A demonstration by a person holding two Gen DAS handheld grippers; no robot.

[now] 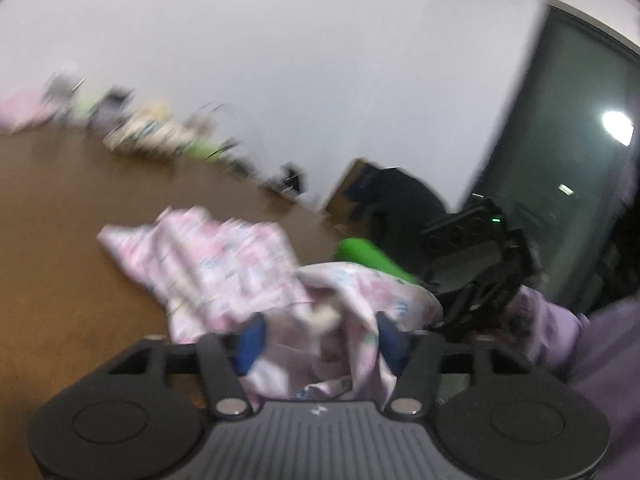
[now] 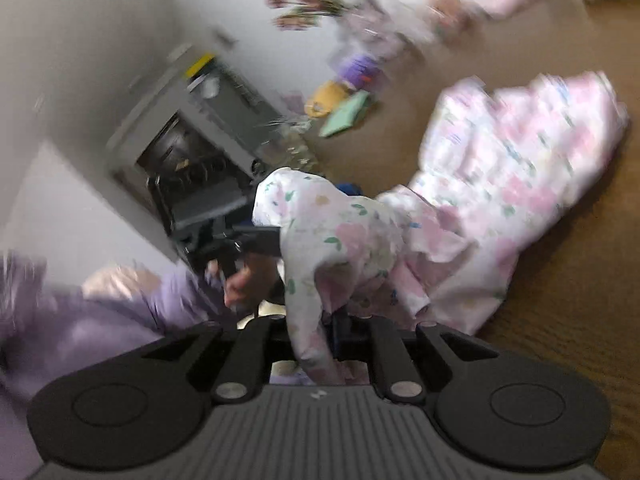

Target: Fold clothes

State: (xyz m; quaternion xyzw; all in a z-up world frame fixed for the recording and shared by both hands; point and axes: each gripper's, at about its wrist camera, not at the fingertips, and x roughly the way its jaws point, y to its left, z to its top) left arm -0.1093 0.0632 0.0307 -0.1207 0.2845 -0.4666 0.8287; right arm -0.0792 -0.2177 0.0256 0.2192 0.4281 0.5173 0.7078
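Brown floor bears a crumpled pink floral garment, one end lifted between both grippers. Left gripper: blue pads apart, cloth bunched loosely between them. Right gripper: jaws narrow, fabric draped over them; actual pinch cannot be told. Lilac sleeve beside.

The garment is white with a pink floral print and small green leaves. The counter is brown, the sleeve lilac, and the gripper pads are blue.
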